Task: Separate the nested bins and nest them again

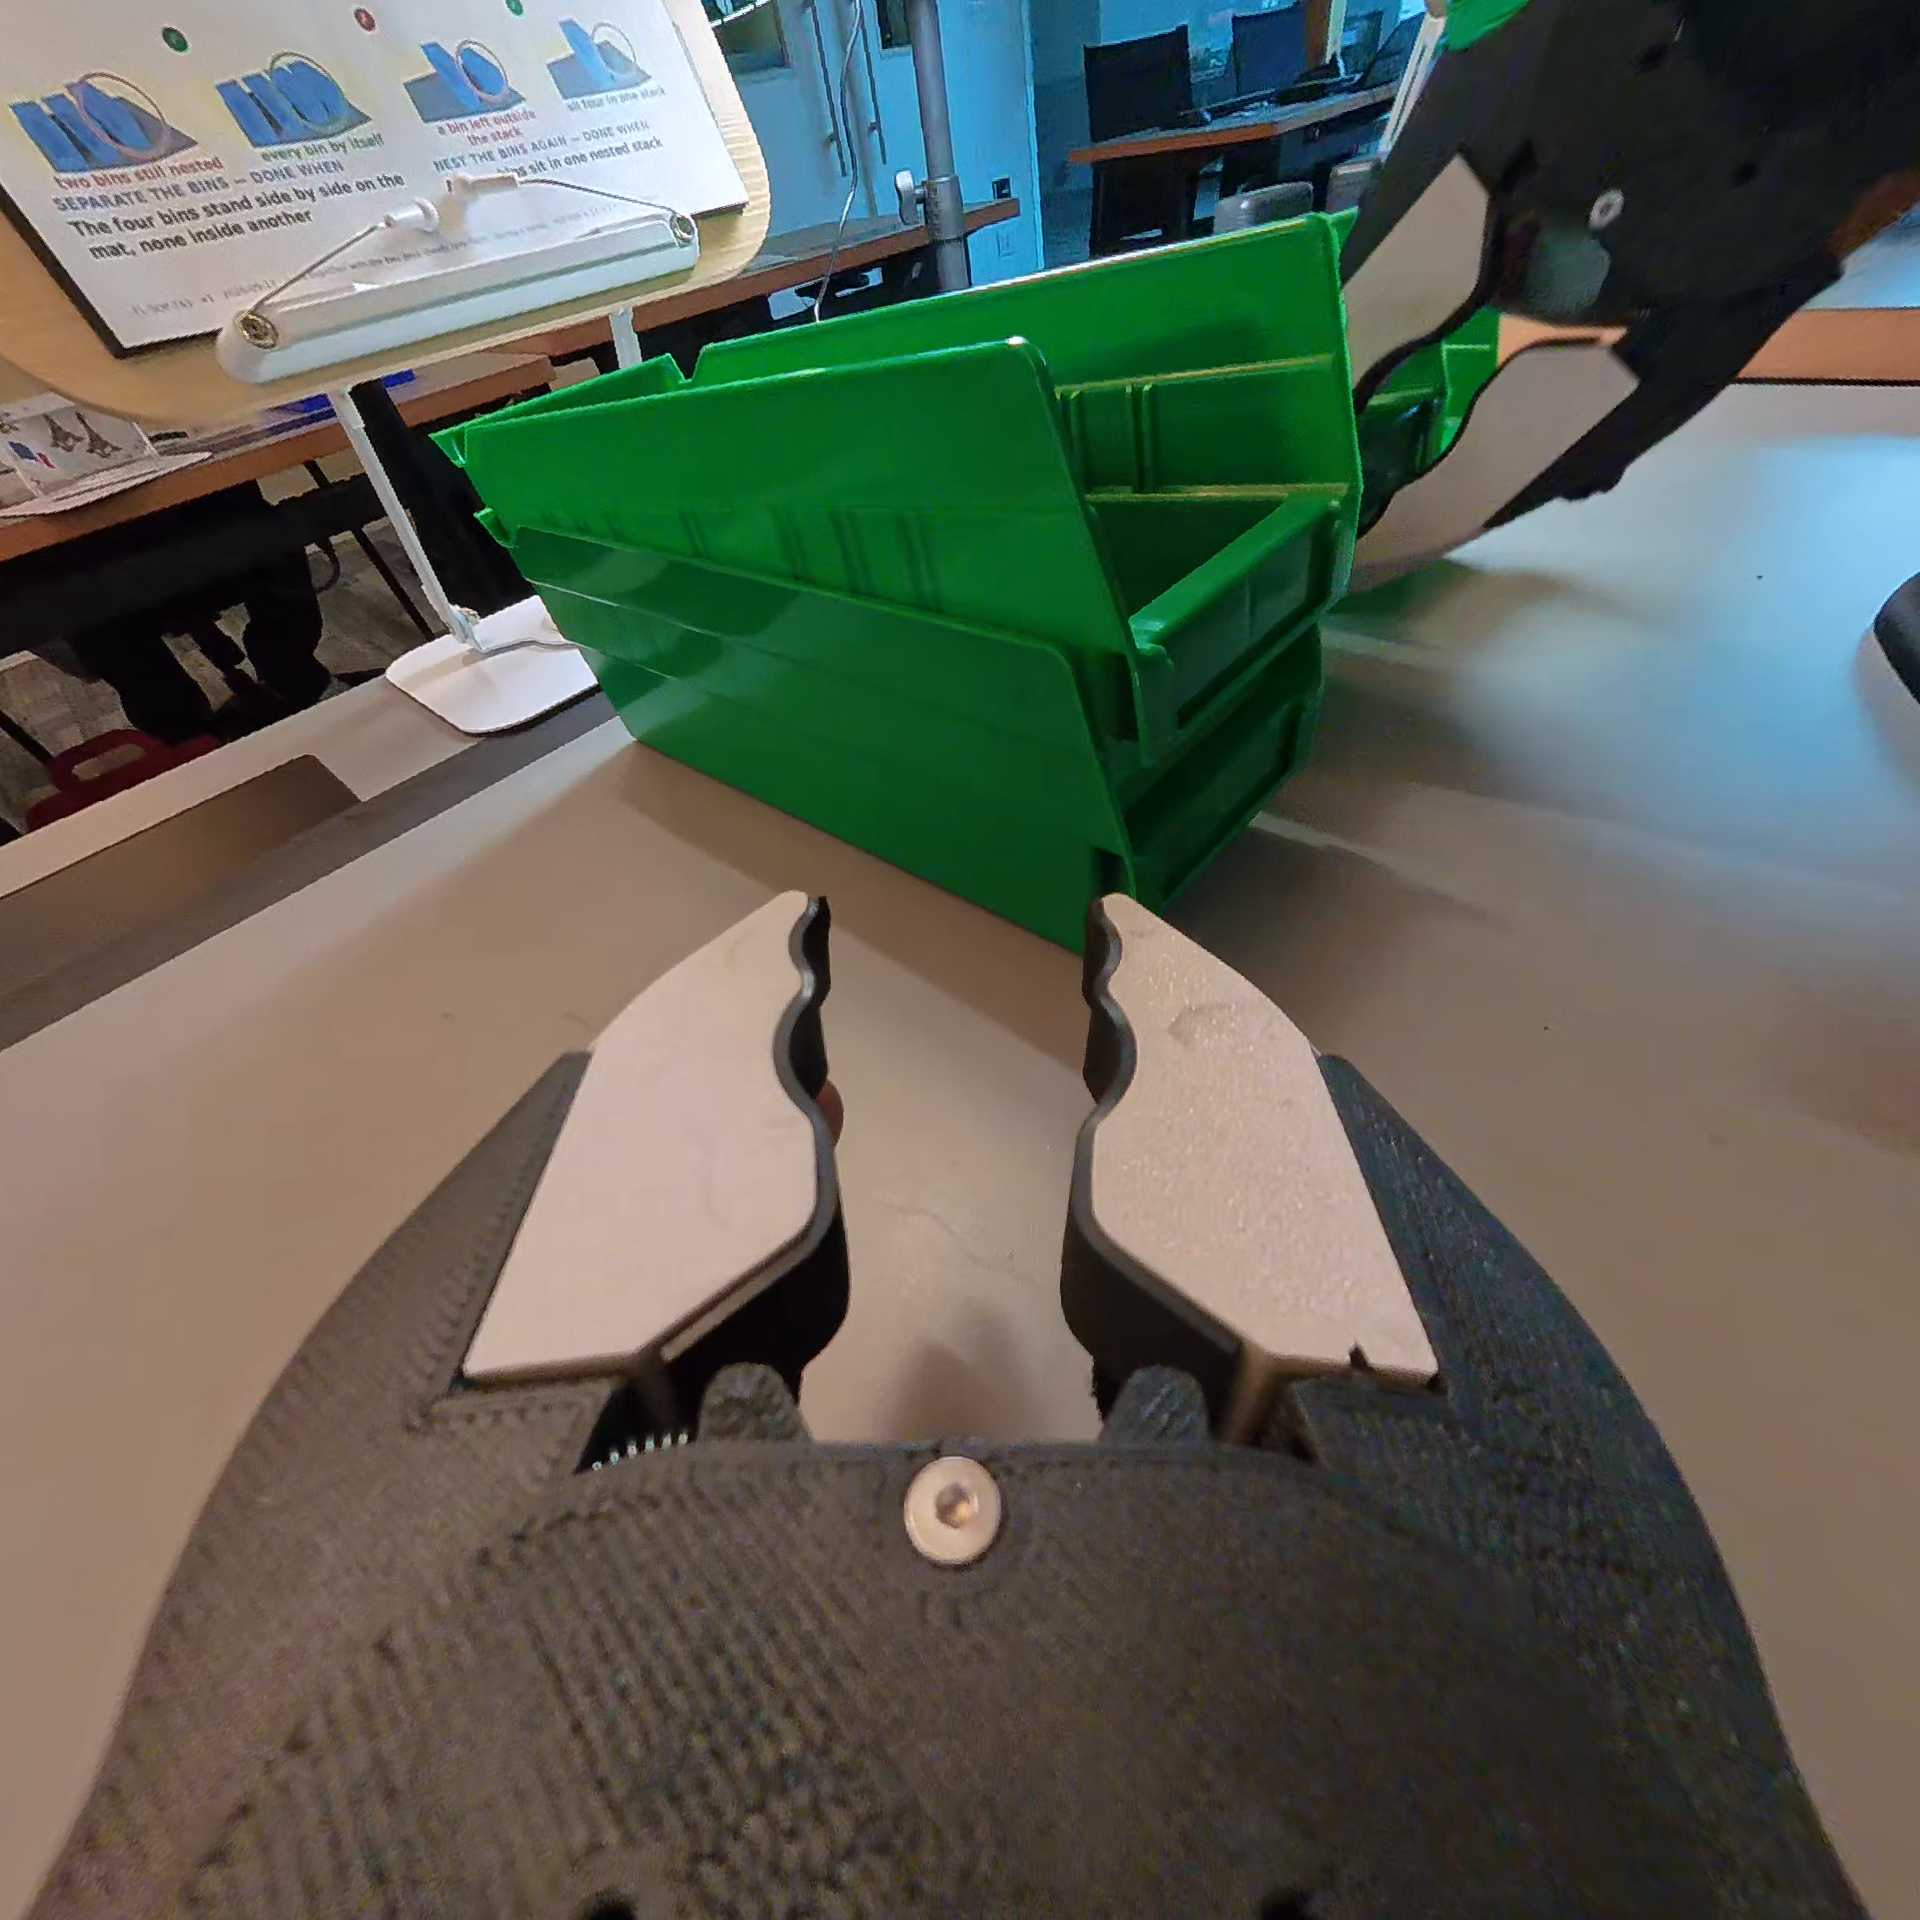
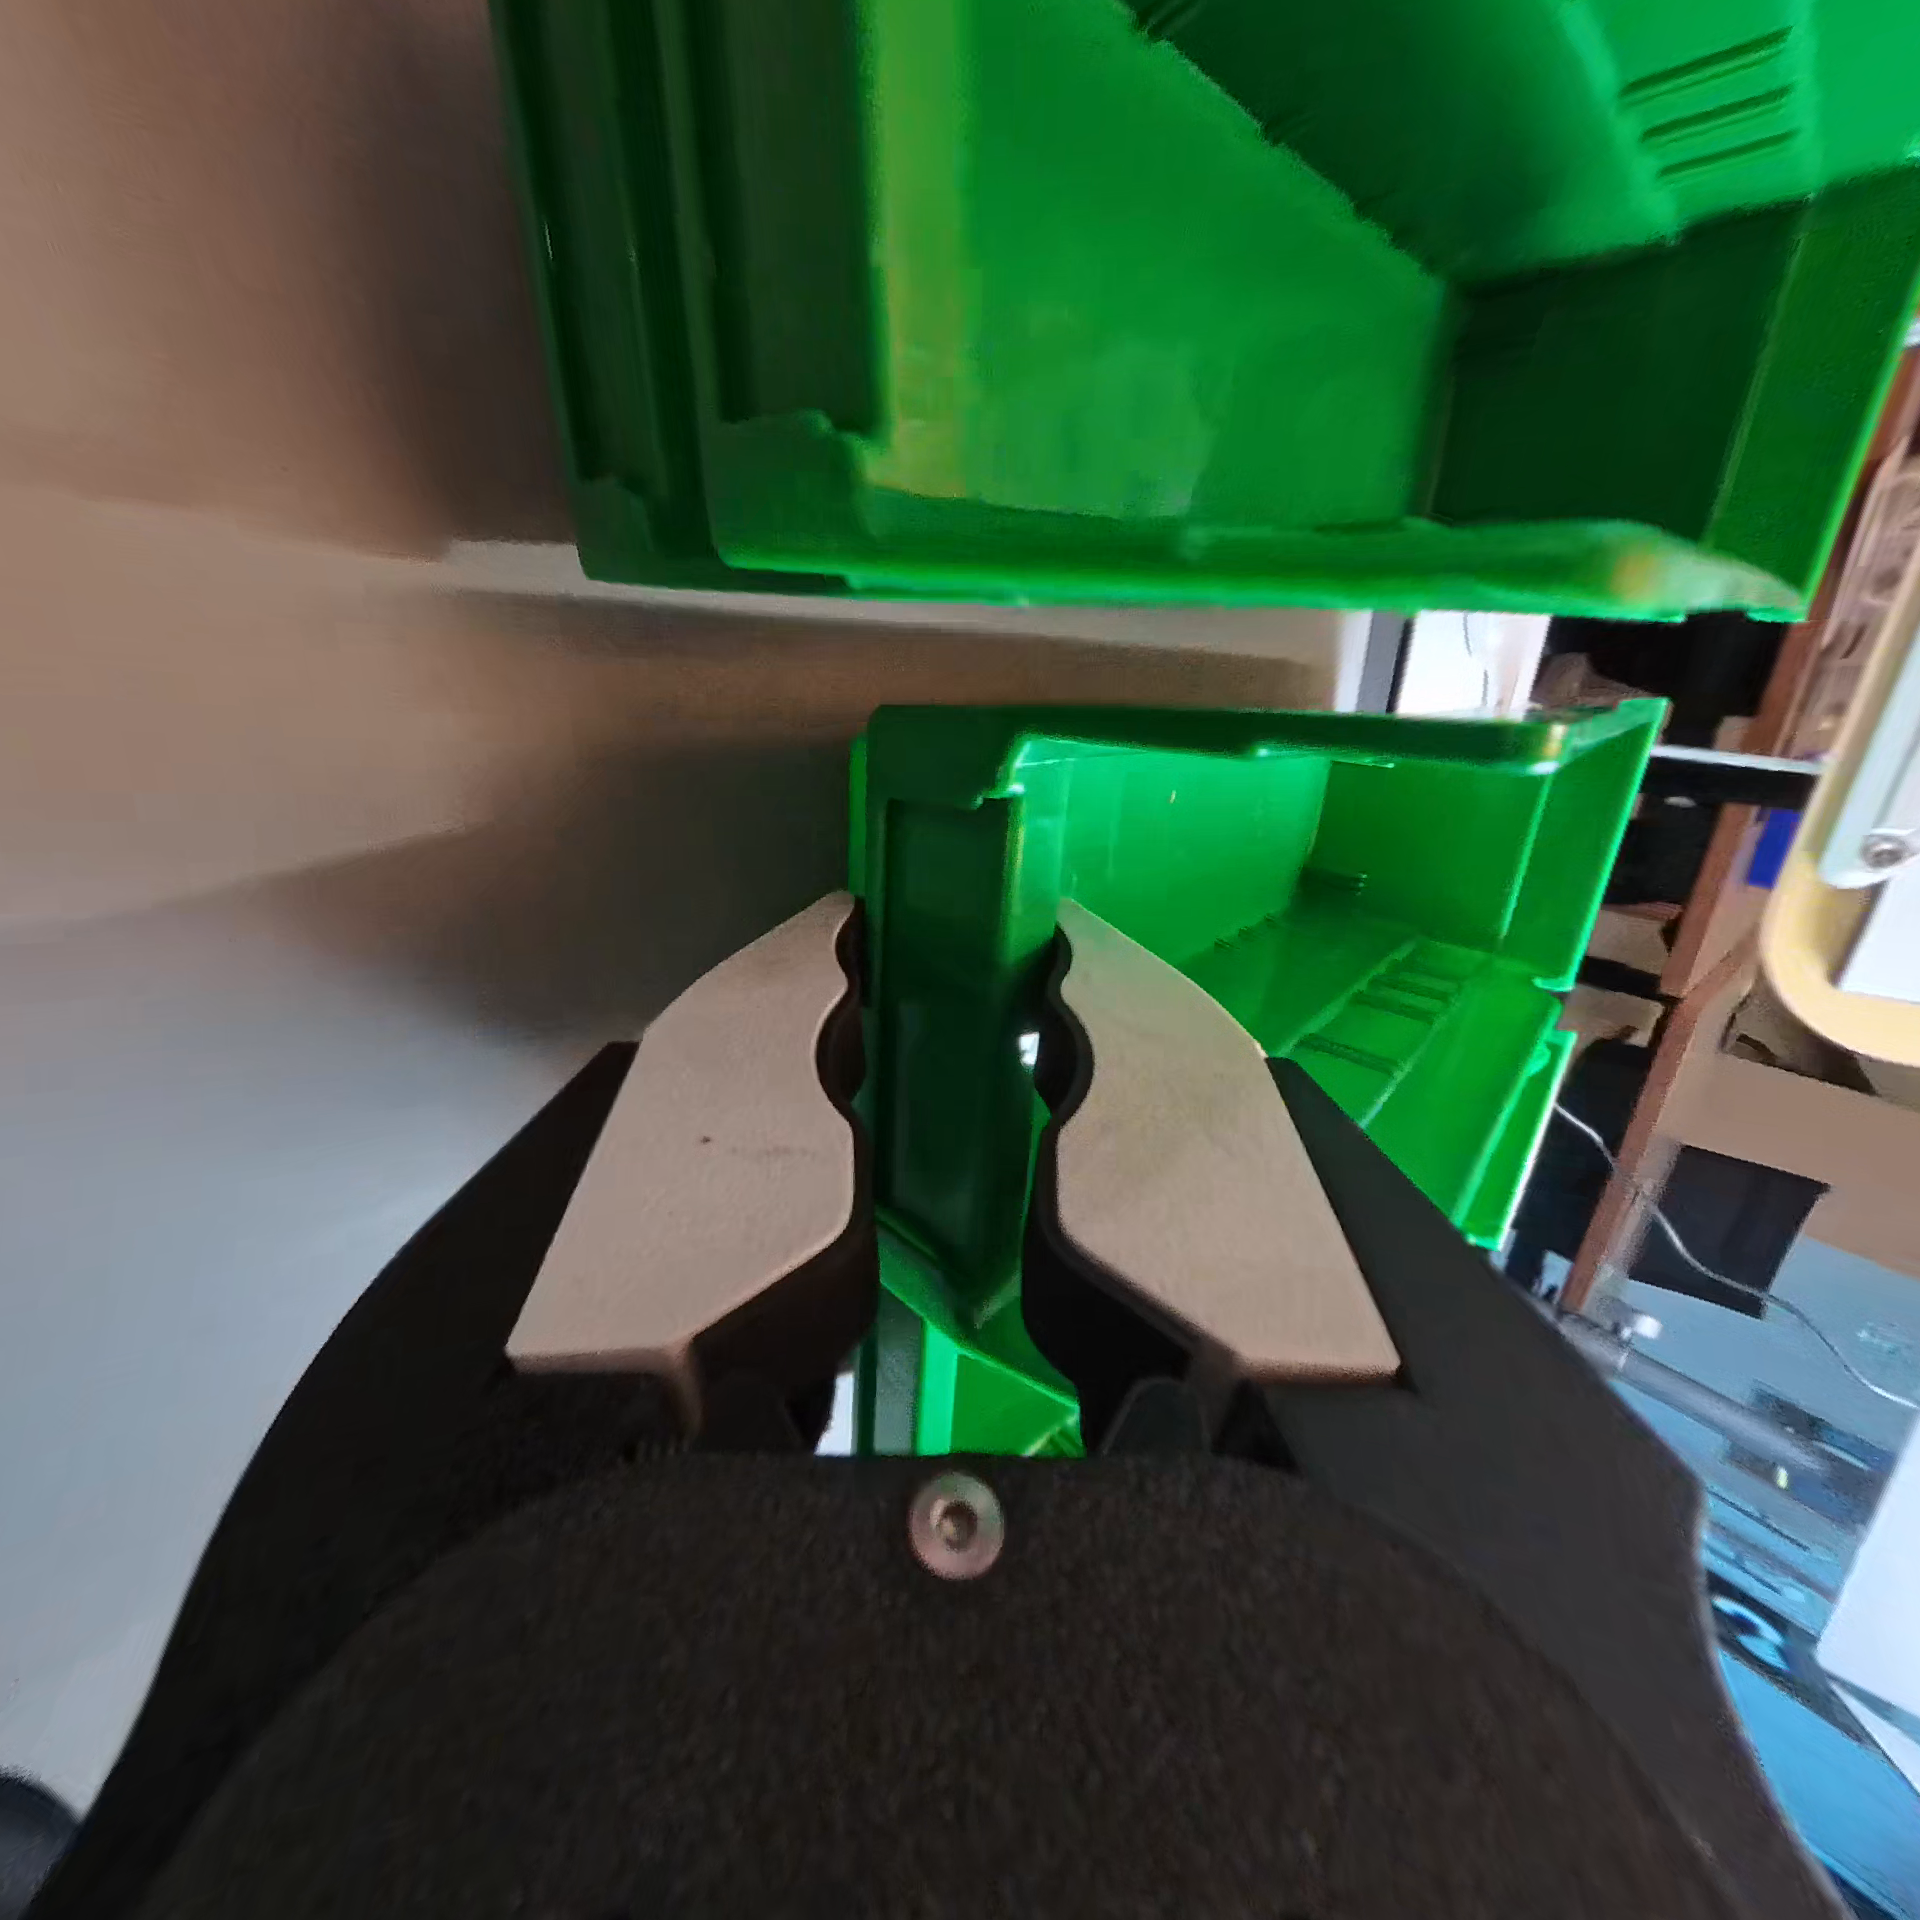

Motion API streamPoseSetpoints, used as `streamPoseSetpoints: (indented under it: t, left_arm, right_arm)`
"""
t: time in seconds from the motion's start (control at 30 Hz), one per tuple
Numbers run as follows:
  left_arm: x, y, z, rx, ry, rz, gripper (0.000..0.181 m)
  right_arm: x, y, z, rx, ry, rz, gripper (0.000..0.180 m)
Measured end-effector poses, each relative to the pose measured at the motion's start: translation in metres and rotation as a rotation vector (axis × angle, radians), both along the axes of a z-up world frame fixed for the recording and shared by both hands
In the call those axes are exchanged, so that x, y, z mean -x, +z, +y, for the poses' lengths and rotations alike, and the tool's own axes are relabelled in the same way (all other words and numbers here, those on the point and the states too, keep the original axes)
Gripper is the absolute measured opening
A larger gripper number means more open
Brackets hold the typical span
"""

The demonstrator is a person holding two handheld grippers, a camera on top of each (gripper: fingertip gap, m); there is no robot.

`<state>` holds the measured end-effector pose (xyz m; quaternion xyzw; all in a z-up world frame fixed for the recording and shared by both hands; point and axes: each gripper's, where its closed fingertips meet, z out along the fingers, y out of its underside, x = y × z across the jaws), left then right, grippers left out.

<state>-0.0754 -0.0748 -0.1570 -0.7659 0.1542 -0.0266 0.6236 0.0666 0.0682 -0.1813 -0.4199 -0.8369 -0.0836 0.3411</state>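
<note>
A stack of nested green bins (image 1: 883, 665) stands on the tan table, its top bin (image 1: 831, 468) tilted up out of the ones below. My left gripper (image 1: 956, 935) is open and empty, just in front of the stack's near corner. My right gripper (image 2: 951, 935) is shut on the front lip of a separate green bin (image 2: 1351, 935) and holds it beside the stack (image 2: 1039, 312). In the left wrist view the right gripper (image 1: 1475, 416) shows behind the stack at the upper right, with most of its held bin hidden.
A white stand with an instruction sheet (image 1: 374, 145) stands at the back left on the table (image 1: 1558, 935). Behind the table are desks, chairs and a metal pole (image 1: 940, 135). Shelving and cables show at the right in the right wrist view (image 2: 1714, 1143). The gap from one gripper's tips to the other's is roughly 20 cm.
</note>
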Motion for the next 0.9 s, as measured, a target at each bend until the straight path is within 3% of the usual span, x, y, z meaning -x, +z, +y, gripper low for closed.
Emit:
streamPoseSetpoints:
  t: [0.4, 0.5, 0.7, 0.9]
  left_arm:
    - [-0.001, 0.003, -0.001, -0.011, -0.003, 0.008, 0.047]
    - [0.0, 0.002, -0.001, -0.008, -0.003, 0.008, 0.047]
    - [0.0, 0.002, -0.001, -0.009, 0.0, 0.006, 0.047]
    - [-0.001, 0.002, -0.001, -0.008, -0.002, 0.013, 0.047]
  right_arm:
    - [0.013, -0.031, 0.01, -0.075, 0.011, -0.023, 0.029]
    - [0.013, -0.03, 0.007, -0.071, 0.007, 0.001, 0.042]
    - [0.008, 0.009, -0.019, 0.098, -0.021, 0.206, 0.047]
    - [-0.016, 0.063, -0.051, 0.459, -0.085, 0.592, 0.05]
